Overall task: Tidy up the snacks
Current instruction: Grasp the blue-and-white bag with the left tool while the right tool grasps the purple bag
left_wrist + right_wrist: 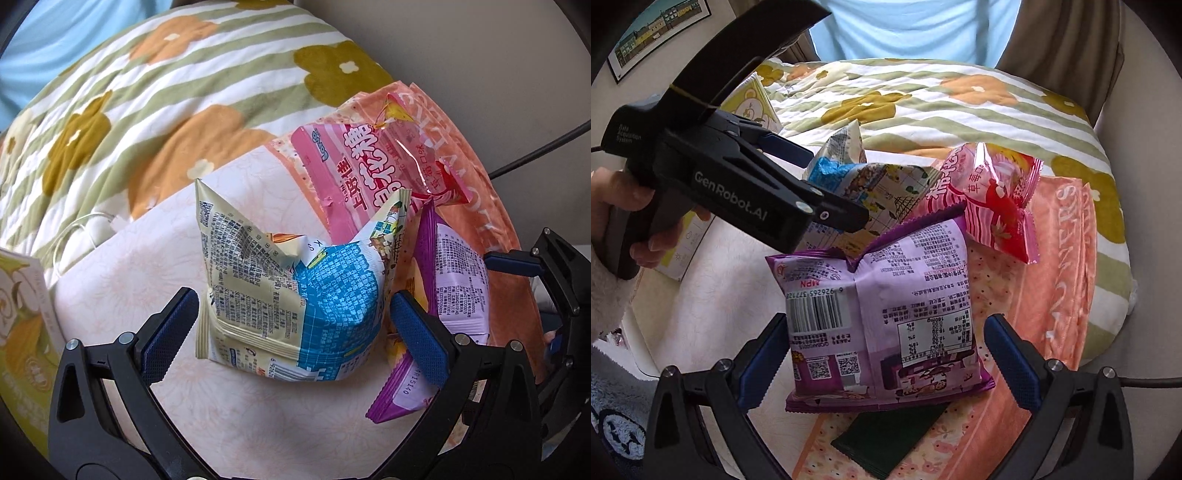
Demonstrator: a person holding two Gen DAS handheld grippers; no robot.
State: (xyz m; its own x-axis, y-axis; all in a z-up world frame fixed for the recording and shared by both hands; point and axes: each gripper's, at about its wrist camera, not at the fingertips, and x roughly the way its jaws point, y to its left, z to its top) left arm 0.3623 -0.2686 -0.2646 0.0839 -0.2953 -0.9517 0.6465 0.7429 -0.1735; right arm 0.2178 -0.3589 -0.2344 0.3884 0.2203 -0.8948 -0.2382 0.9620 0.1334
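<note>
A cream and blue snack bag (295,295) stands on the pale surface between the fingers of my left gripper (293,332), which is open and straddles it closely. In the right wrist view a purple snack bag (886,314) lies back side up between the fingers of my open right gripper (886,358). The purple bag (454,280) leans right beside the cream bag (857,177). A pink candy bag (369,173) (993,199) rests behind both. A hand holds the left gripper (827,184) at upper left. The right gripper (535,302) shows at the right edge.
An orange-pink lettered pouch (1060,277) (472,155) lies under the snacks. A dark green packet (886,443) pokes out below the purple bag. A green-yellow box (22,332) (753,99) stands at left. A floral striped quilt (147,92) lies behind, with a white cable (81,229).
</note>
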